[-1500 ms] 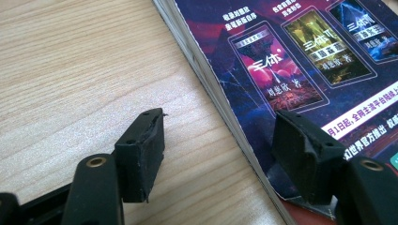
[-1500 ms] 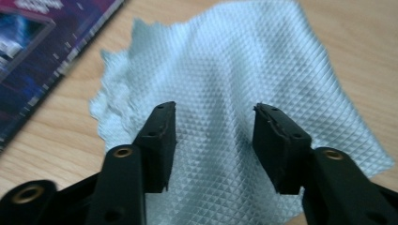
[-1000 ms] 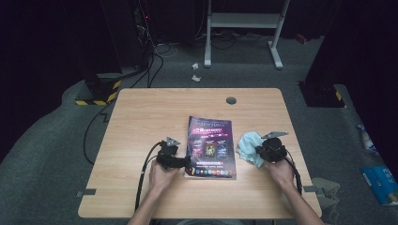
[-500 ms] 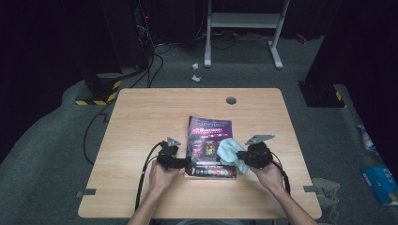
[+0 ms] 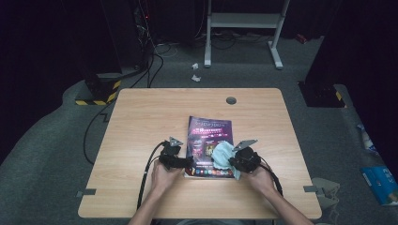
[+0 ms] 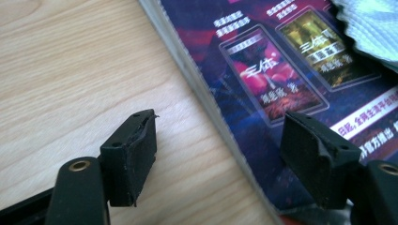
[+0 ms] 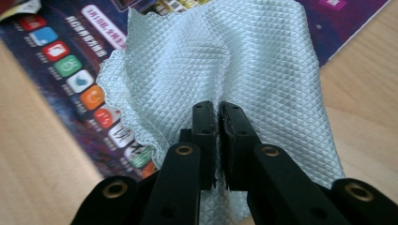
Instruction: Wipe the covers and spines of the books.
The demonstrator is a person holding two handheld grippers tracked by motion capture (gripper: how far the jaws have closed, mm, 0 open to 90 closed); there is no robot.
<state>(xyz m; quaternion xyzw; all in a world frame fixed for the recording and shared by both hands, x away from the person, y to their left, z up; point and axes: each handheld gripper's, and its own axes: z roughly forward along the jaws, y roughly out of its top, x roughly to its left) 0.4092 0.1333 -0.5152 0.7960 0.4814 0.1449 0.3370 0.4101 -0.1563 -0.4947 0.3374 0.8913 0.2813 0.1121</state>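
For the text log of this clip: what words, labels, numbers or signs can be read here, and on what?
"三体": on the red picture panel of the book cover, left gripper view.
"三体": on the yellow panel beside it.
Smaller white lines on those panels: too blurred to read.
White band and coloured app-style icons beside the light blue cloth that the right tool pinches: unreadable.
Cover title, high view: too small.

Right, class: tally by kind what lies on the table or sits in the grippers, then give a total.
Book: 1
Light blue cloth: 1
Grippers: 2, the left gripper and the right gripper
Total: 4
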